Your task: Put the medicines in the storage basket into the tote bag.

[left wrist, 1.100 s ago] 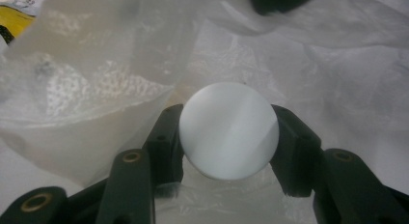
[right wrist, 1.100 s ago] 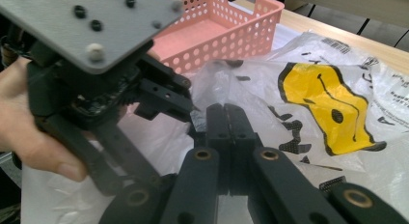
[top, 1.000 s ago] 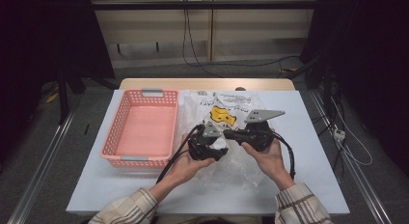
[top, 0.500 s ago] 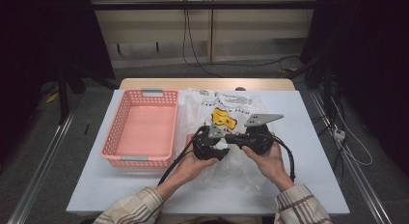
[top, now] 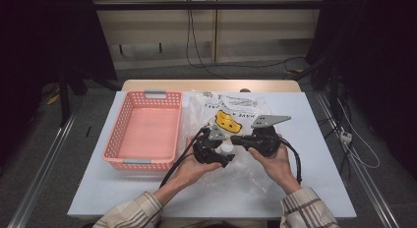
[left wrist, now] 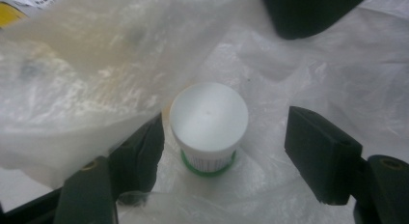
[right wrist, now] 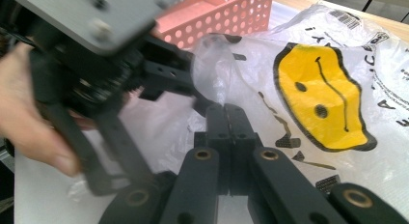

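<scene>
White plastic fills my left gripper view — a small capped bottle (left wrist: 209, 125) with a green ring at its base stands on the bag (top: 236, 110), between my left gripper's (left wrist: 223, 137) jaws. Those jaws have just been opening, and neither pad presses the bottle now. My right gripper (right wrist: 230, 122) has its jaws pressed together, pinching a fold of the bag's film beside the yellow smiley print (right wrist: 323, 96). Off to the left sits the pink basket (top: 143, 129) — well apart from the bottle.
</scene>
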Motion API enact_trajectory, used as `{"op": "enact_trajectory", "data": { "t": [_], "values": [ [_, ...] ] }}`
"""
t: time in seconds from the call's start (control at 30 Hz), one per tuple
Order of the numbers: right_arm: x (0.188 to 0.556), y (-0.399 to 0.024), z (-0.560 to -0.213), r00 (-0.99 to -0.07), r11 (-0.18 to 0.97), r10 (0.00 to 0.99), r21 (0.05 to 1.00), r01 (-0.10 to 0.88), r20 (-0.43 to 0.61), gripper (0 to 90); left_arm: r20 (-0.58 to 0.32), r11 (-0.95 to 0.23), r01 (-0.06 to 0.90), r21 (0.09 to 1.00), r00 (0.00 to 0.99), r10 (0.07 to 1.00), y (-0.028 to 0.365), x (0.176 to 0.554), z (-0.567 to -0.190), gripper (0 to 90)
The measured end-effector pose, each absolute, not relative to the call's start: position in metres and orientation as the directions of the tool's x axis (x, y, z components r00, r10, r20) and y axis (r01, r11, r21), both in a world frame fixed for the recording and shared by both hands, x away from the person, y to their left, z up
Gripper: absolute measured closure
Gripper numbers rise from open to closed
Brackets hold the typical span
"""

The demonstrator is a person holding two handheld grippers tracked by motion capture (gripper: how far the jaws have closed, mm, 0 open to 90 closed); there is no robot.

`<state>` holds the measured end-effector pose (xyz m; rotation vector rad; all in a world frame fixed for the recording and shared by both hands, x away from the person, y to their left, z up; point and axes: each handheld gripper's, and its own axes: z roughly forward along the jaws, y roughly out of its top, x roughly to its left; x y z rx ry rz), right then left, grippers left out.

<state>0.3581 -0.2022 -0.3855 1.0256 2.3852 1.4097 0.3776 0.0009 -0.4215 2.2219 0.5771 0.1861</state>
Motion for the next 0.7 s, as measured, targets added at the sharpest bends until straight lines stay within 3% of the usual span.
{"op": "enact_trajectory", "data": {
  "t": [0.7],
  "values": [
    [0.358,-0.202,-0.388,-0.746,0.339,0.648,0.818,0.465,0.154,90.0,-0.069,-0.505,0.293,0.812,0.907,0.416,0.037,0.343,-0.394,26.4]
  ]
}}
